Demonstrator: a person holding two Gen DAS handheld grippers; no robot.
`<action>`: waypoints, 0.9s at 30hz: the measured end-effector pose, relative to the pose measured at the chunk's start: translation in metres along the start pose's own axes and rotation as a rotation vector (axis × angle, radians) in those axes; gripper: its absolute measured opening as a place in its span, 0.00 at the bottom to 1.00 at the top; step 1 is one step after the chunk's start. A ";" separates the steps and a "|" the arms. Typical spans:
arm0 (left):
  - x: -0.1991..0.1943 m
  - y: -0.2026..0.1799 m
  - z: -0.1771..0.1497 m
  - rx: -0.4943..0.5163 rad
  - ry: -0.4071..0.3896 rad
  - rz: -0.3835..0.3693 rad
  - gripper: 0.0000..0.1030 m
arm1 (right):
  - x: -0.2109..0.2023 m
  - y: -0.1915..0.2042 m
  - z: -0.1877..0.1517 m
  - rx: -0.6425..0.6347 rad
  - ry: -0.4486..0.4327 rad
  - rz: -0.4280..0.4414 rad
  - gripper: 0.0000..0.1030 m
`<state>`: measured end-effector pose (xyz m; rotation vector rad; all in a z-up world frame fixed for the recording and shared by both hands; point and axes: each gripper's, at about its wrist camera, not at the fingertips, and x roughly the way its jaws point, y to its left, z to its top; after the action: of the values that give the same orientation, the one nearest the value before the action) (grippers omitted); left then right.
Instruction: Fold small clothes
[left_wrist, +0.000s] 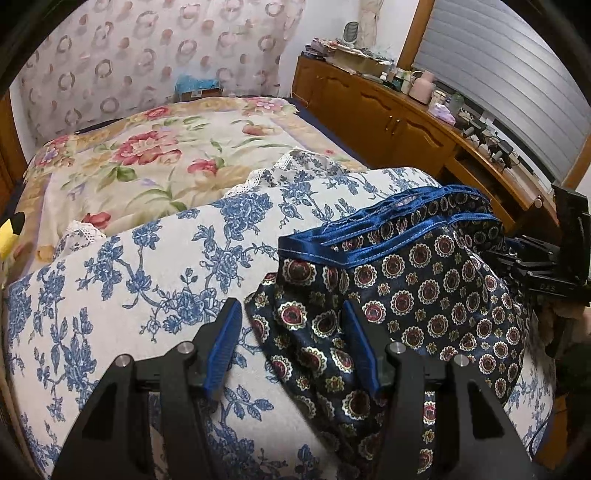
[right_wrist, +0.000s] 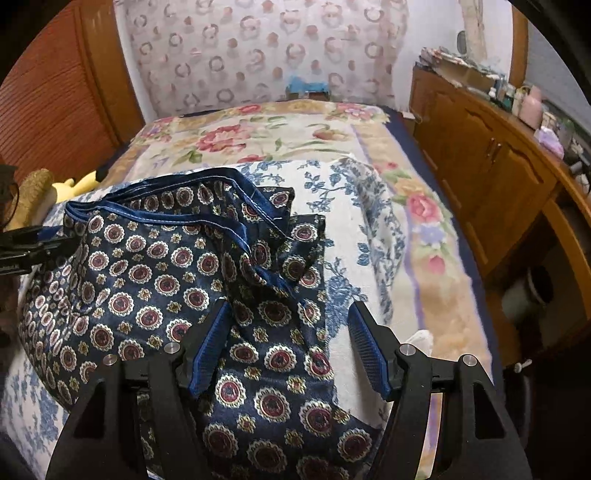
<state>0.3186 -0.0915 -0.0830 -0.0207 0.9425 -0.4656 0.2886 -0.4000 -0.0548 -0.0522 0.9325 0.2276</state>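
Note:
Dark navy satin shorts (left_wrist: 417, 295) with red-and-gold medallions and a bright blue waistband lie crumpled on a white cloth with blue flowers (left_wrist: 147, 266). My left gripper (left_wrist: 291, 314) is open, its jaws straddling the left edge of the shorts. In the right wrist view the shorts (right_wrist: 147, 277) spread to the left, and my right gripper (right_wrist: 290, 314) is open over their right edge. The right gripper's body (left_wrist: 546, 266) shows at the far right of the left wrist view. The left gripper's tip (right_wrist: 33, 243) shows at the left edge of the right wrist view.
The blue-flowered cloth (right_wrist: 354, 229) lies on a bed with a pink-flowered blanket (left_wrist: 155, 155). A wooden cabinet (left_wrist: 399, 118) with clutter on top runs along the right side. A yellow plush toy (right_wrist: 70, 184) sits at the bed's left. A patterned curtain (right_wrist: 258, 51) hangs behind.

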 end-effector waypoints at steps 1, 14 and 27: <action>0.000 0.000 0.000 -0.002 -0.003 -0.003 0.54 | 0.001 0.001 0.001 -0.001 -0.001 0.004 0.66; 0.000 0.006 0.001 -0.018 -0.021 -0.068 0.29 | 0.006 0.018 0.009 -0.099 0.029 0.097 0.40; -0.058 -0.012 -0.005 -0.002 -0.146 -0.094 0.04 | -0.030 0.026 0.003 -0.028 -0.095 0.197 0.09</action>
<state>0.2813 -0.0785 -0.0389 -0.1006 0.8006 -0.5429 0.2683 -0.3798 -0.0274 0.0247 0.8402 0.4219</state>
